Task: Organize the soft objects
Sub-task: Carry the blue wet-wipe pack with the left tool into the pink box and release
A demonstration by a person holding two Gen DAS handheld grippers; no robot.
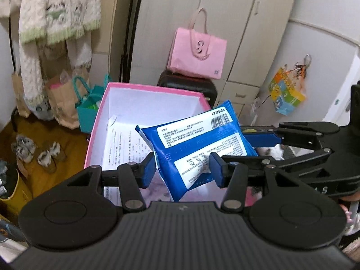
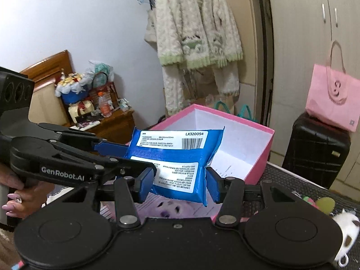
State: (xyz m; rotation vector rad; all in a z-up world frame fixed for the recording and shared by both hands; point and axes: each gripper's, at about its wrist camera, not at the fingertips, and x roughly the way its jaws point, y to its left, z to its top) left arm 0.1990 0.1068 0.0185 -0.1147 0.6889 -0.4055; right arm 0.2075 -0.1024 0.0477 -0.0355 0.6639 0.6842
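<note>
Mid-task: left claw (image 1: 183, 168) and right claw (image 2: 177, 183) both grip blue wipes pack (image 1: 198, 144) above pink box (image 1: 99, 112), centre frame, not yet dropped in; plush toys (image 2: 344, 229) at lower right remain on bench (image 2: 292, 180).

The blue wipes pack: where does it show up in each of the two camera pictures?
Left wrist view: the blue wipes pack sits centre, slightly right, above the pink box.
Right wrist view: the pack sits centre, slightly left, in front of the box.
Shared landmark: the pink tote bag on the black suitcase.
</note>
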